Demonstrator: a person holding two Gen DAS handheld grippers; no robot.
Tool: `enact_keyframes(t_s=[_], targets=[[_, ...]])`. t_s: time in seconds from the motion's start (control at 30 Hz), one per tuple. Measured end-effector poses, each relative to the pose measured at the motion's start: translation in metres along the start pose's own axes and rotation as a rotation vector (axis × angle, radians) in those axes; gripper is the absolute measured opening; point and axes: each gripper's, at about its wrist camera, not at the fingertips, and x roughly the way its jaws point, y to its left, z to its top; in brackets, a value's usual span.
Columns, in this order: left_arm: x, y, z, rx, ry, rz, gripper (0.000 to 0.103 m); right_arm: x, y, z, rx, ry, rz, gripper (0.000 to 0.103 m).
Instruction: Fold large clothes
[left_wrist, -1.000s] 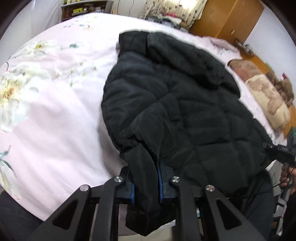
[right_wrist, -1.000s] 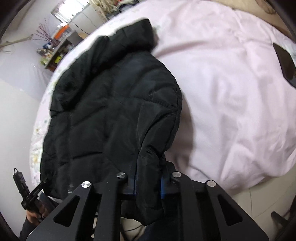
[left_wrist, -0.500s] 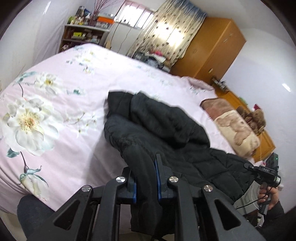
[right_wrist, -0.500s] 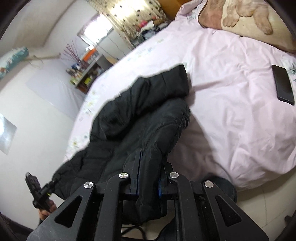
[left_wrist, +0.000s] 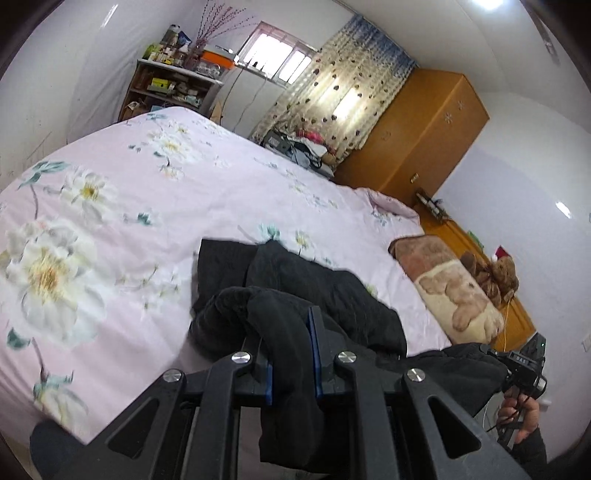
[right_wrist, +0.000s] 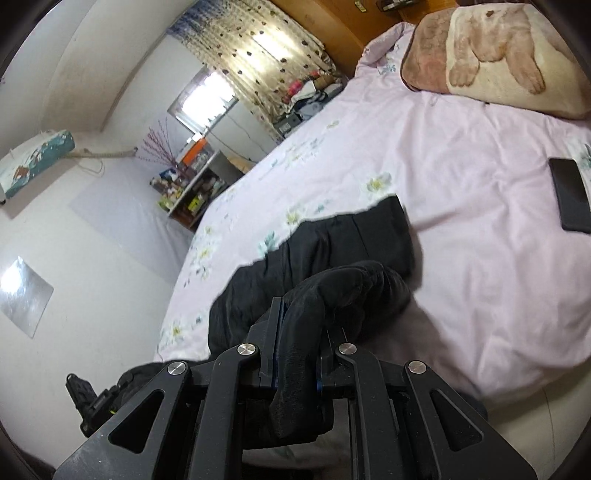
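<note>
1. A black padded jacket (left_wrist: 332, 295) is seen in the lower middle of the left wrist view, part of it lying on the bed (left_wrist: 155, 206) and part of it lifted toward the camera.
2. The left gripper (left_wrist: 291, 354) is found at the bottom centre of that frame; its jaws are clenched on a fold of the jacket, and the cloth is pinched between the blue pads and hangs below them.
3. In the right wrist view the right gripper (right_wrist: 299, 343) is placed at the bottom centre, and its jaws are likewise clamped on a bunched fold of the jacket (right_wrist: 332, 243).
4. The far edge of the jacket is laid flat on the pink flowered cover, in the middle of both frames.
5. A brown and cream pillow (right_wrist: 495, 55) printed with an animal is seen at the upper right of the right wrist frame, well apart from the jacket.
6. A dark phone (right_wrist: 570, 194) is laid on the bed at the right edge of the same frame.
7. A hand (left_wrist: 524, 421) gripping the other tool's handle is caught at the lower right of the left wrist frame.
8. A wooden wardrobe (left_wrist: 417, 133) and a spotted curtain (left_wrist: 340, 81) are shown at the upper right of that frame.
</note>
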Motion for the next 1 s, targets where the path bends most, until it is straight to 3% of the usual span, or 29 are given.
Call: enact_keyframes(t_s=[0.27,0.53,0.77,1.0], targets=[[0.060,0.002,0.054,-0.027,-0.013,0.004,0.015,0.044,0.013,0.047,-0.004,-0.012,-0.017,0.013],[0.151,0.029,0.093,-0.084,0.049,0.068,0.015,0.131,0.002,0.093,0.036,0.053,-0.093,0.014],[0.233,0.061,0.093,-0.121,0.151,0.150,0.016,0.213,-0.024,0.104,0.061,0.155,-0.201,0.016],[0.265,0.080,0.080,-0.161,0.196,0.161,0.020,0.251,-0.051,0.098,0.109,0.207,-0.230,0.019]])
